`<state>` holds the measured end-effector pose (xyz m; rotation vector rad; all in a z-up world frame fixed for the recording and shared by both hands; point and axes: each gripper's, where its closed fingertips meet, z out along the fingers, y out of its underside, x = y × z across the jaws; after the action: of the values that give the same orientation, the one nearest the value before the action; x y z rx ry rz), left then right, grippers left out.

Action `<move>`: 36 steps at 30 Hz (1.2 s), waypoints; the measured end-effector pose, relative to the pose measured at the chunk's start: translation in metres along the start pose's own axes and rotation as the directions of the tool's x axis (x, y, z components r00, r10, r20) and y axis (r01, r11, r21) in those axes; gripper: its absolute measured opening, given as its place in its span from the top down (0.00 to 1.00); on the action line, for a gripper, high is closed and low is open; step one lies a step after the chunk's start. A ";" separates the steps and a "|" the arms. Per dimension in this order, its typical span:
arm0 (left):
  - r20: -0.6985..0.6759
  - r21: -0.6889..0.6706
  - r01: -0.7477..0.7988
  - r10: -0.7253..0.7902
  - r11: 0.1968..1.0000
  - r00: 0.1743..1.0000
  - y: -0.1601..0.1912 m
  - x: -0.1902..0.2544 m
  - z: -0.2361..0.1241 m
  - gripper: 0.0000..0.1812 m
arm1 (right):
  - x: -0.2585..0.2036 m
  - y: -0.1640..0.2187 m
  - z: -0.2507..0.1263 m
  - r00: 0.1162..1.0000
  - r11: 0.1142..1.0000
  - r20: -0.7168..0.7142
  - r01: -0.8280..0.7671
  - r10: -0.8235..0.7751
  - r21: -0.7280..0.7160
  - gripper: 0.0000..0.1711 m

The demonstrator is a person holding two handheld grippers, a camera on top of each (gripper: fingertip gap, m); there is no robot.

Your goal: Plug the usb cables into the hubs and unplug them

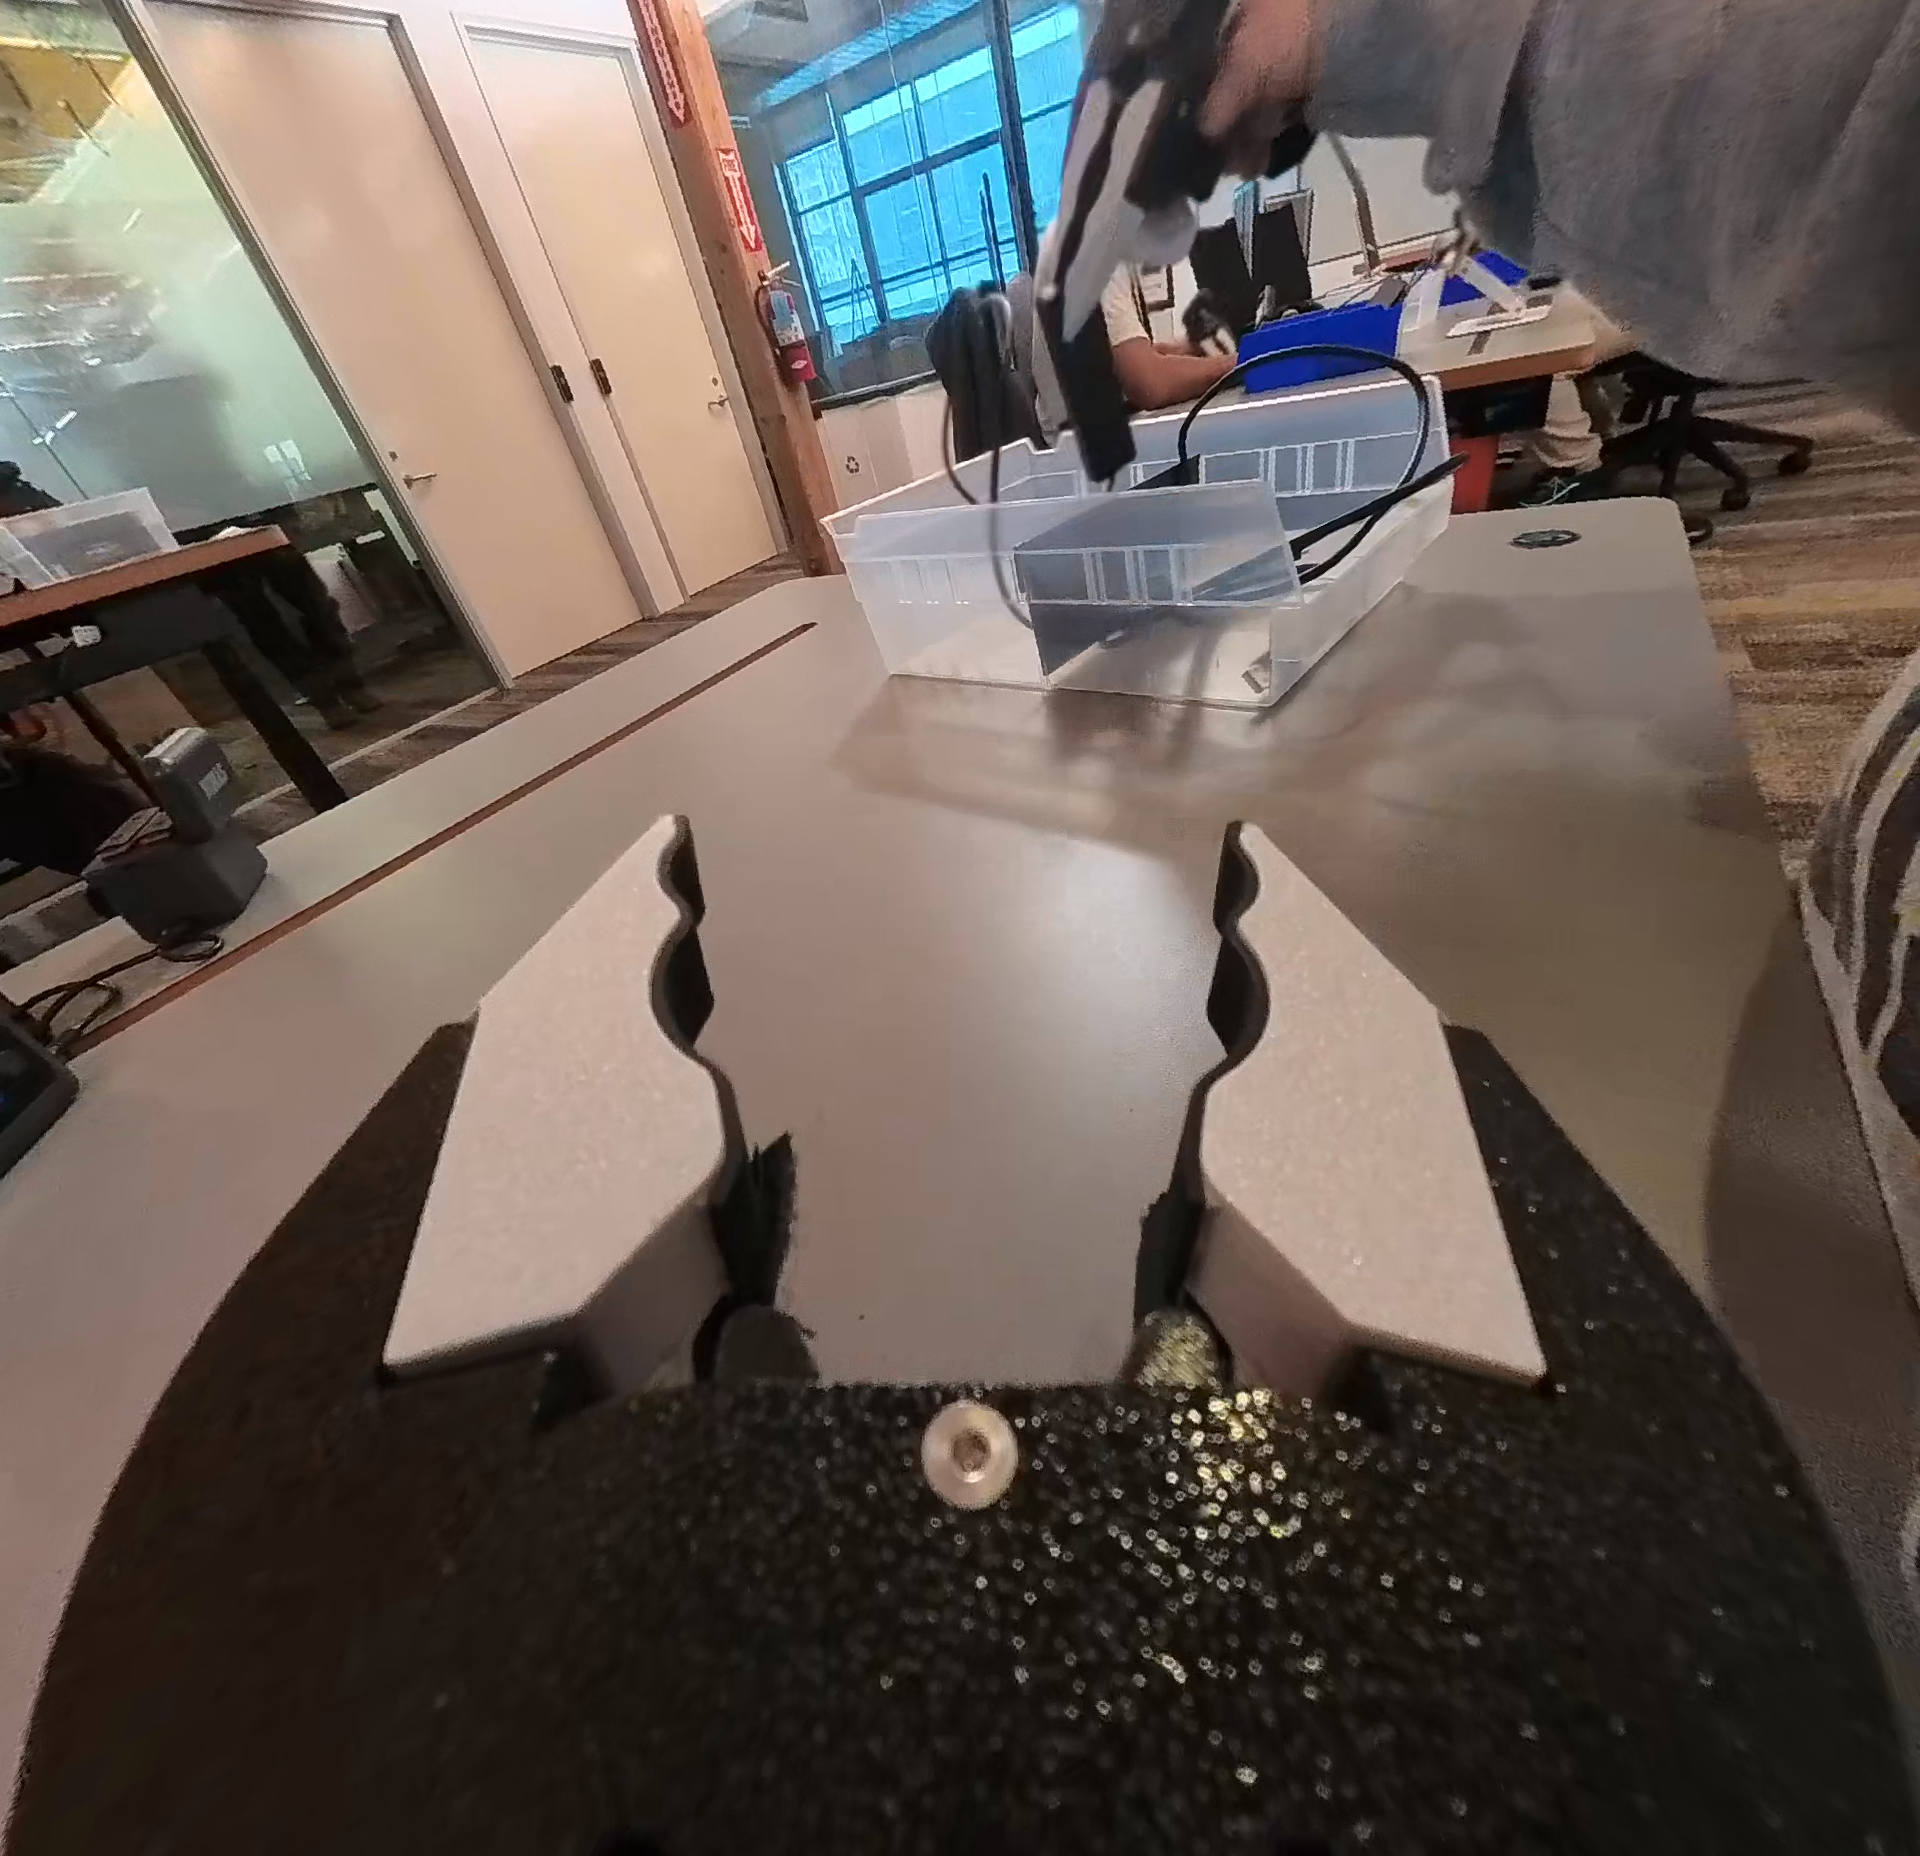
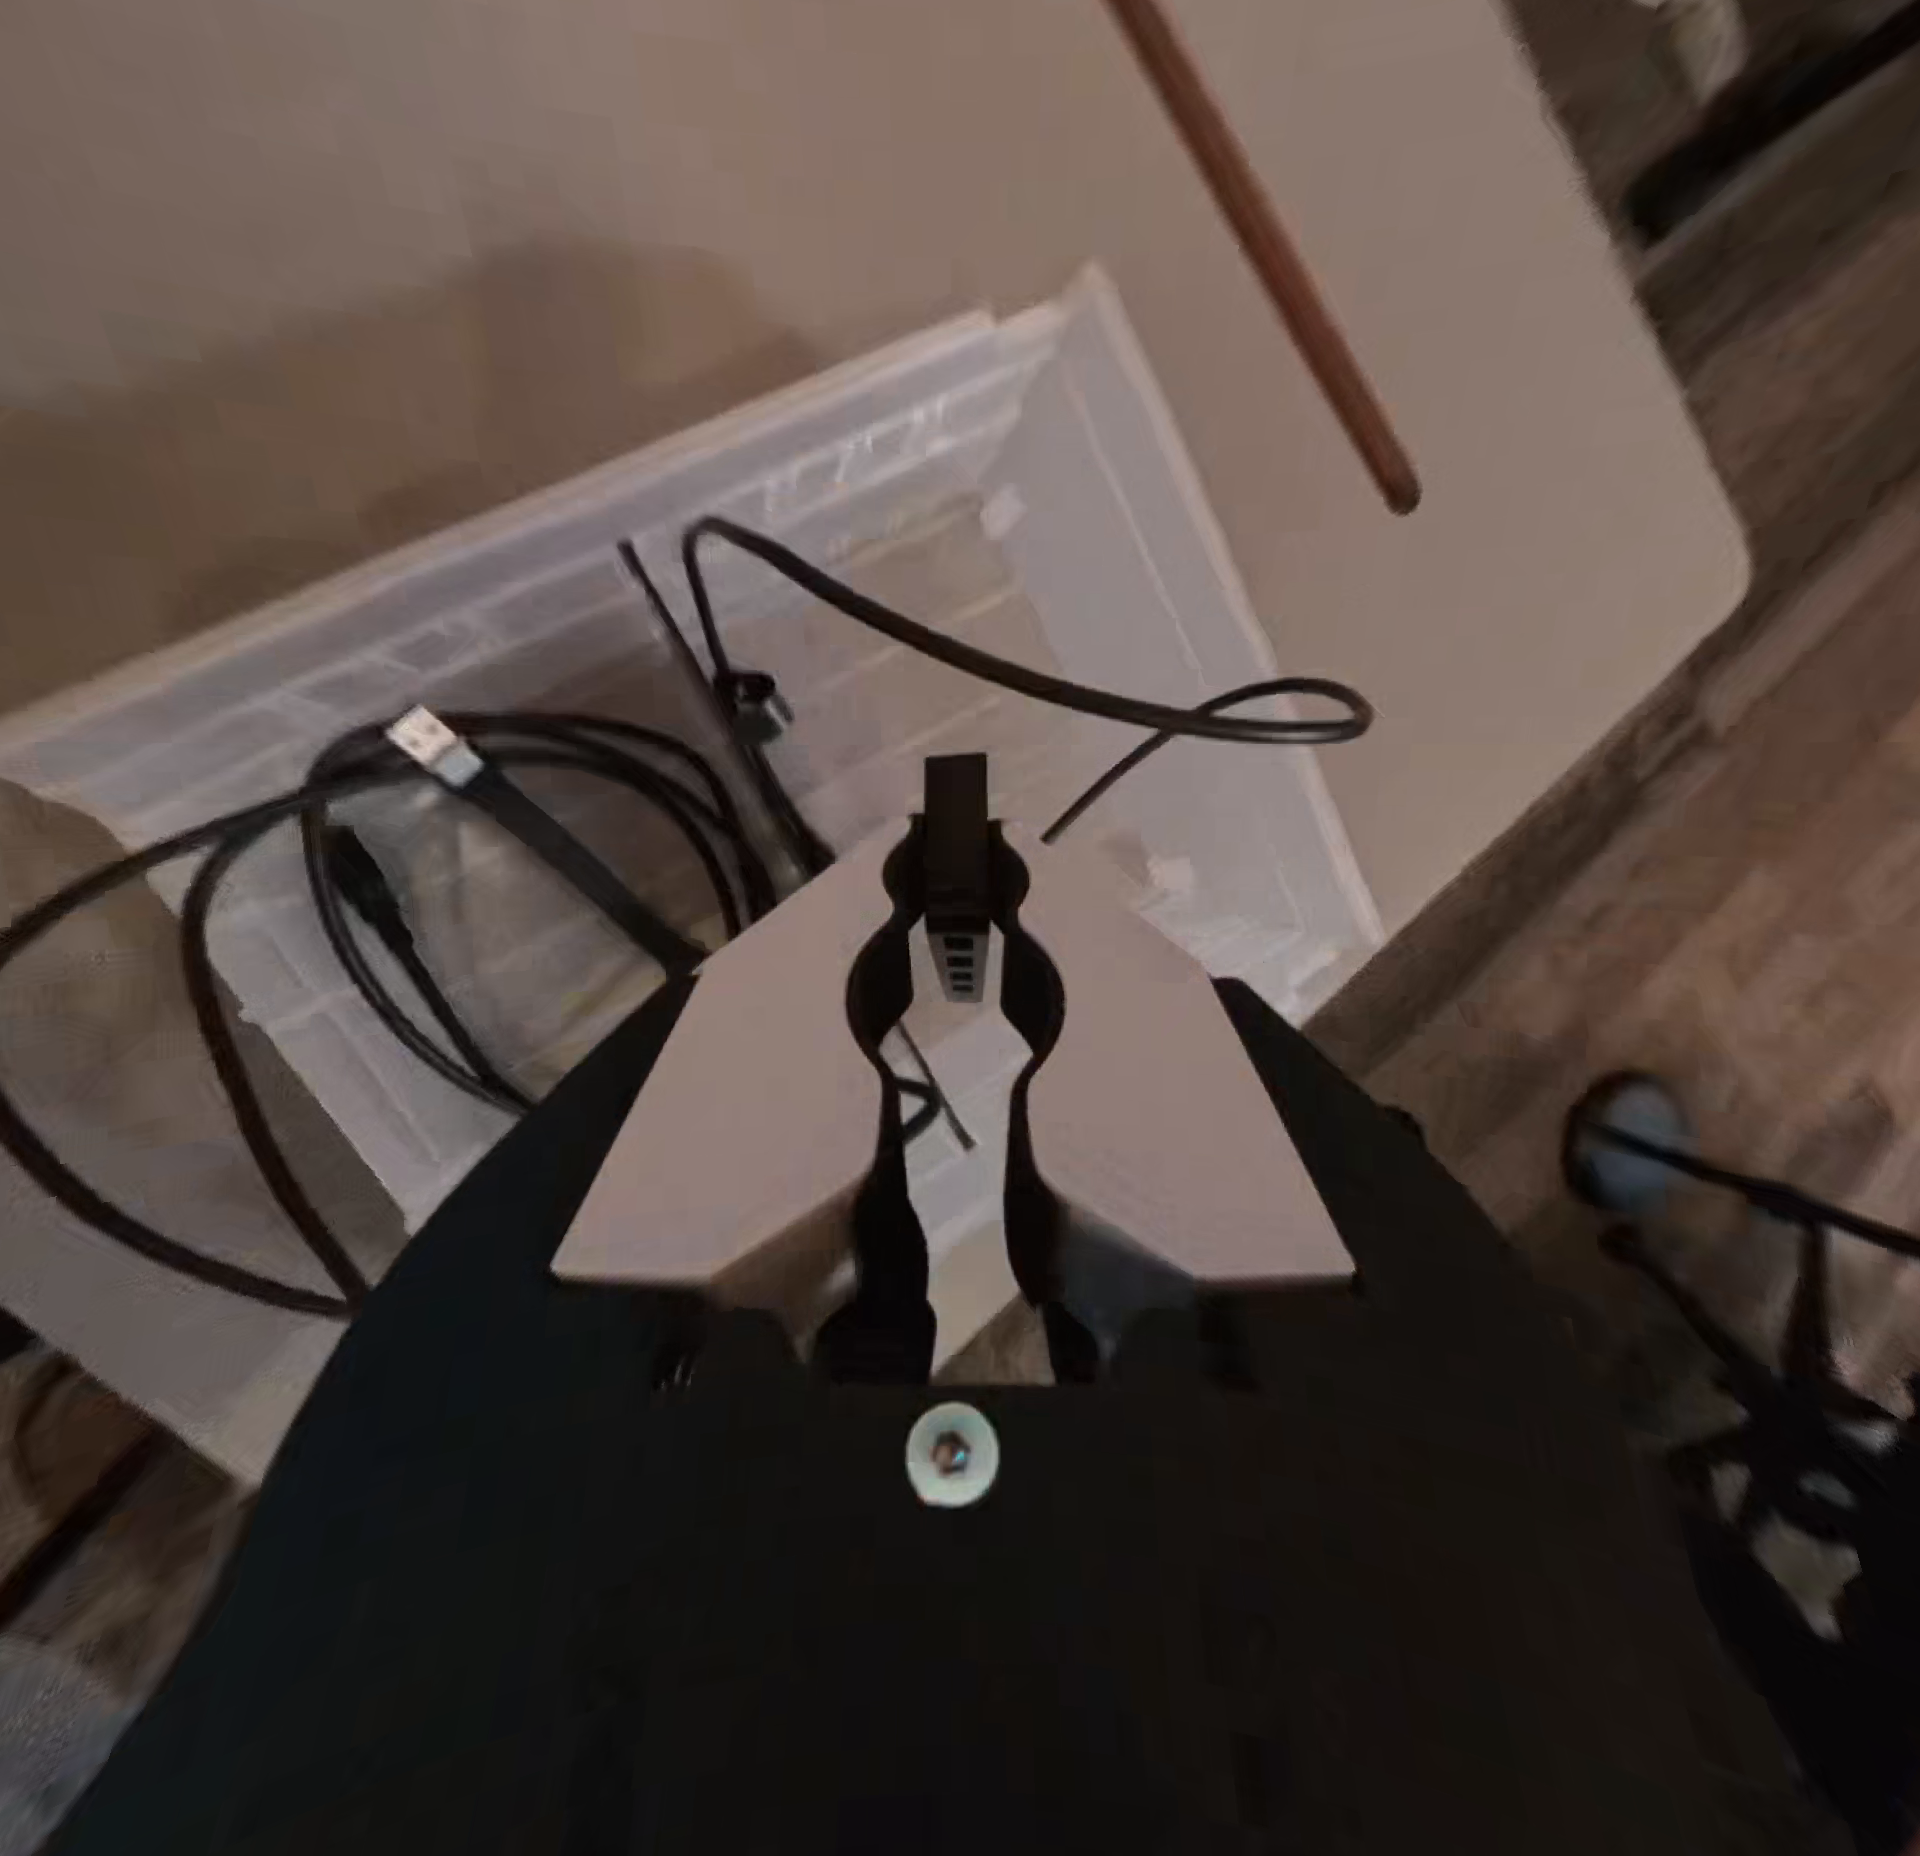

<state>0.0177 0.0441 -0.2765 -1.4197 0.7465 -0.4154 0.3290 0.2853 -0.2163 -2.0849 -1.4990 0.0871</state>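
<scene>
The right gripper (image 2: pixel 954 850) is clamped on a slim black USB hub (image 2: pixel 956 871) whose row of ports faces the camera. It hangs above a clear plastic bin (image 2: pixel 1091 435) on a tan table (image 2: pixel 416 144). Inside the bin, left of the hub, lie coiled black cables (image 2: pixel 343 933), one with a silver USB plug (image 2: pixel 431 744). A thin black cable (image 2: pixel 1039 679) loops over the bin's right side.

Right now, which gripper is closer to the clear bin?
Right. The right gripper hangs just above the bin, shut on a hub. The left gripper is open, low over the table, well short of it.
</scene>
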 end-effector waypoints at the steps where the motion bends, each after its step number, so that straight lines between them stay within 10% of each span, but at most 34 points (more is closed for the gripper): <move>1: 0.001 -0.002 -0.001 0.001 1.000 1.000 0.000 0.000 0.000 0.46 | 0.000 0.009 0.009 1.000 0.995 0.014 0.022 -0.021 -0.098 0.95; 8: -0.003 -0.021 -0.002 0.001 1.000 1.000 0.004 0.000 0.001 0.48 | 0.001 0.015 0.069 0.991 0.915 0.088 0.127 -0.101 -0.383 0.94; 11: -0.006 -0.025 -0.002 0.002 1.000 1.000 0.005 0.001 0.001 0.49 | -0.002 0.009 0.080 0.993 0.912 0.109 0.081 -0.040 -0.402 0.79; 23: -0.017 -0.037 0.003 -0.004 0.999 1.000 0.006 0.002 0.002 0.50 | -0.001 0.027 -0.007 0.990 0.885 -0.127 -0.007 -0.059 -0.465 0.70; 30: 0.020 -0.034 0.002 -0.002 0.999 1.000 0.005 -0.004 0.001 0.51 | -0.023 -0.082 -0.083 0.833 0.991 -0.545 0.129 -0.093 0.029 0.70; 36: 0.104 -0.016 -0.007 0.008 1.000 0.995 0.001 -0.018 -0.004 0.51 | -0.181 -0.188 -0.072 0.951 0.690 -0.301 0.170 0.074 0.704 0.69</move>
<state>0.0024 0.0535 -0.2738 -1.4416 0.6716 -0.3275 0.1281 0.1351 -0.1147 -1.3284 -1.0710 0.2759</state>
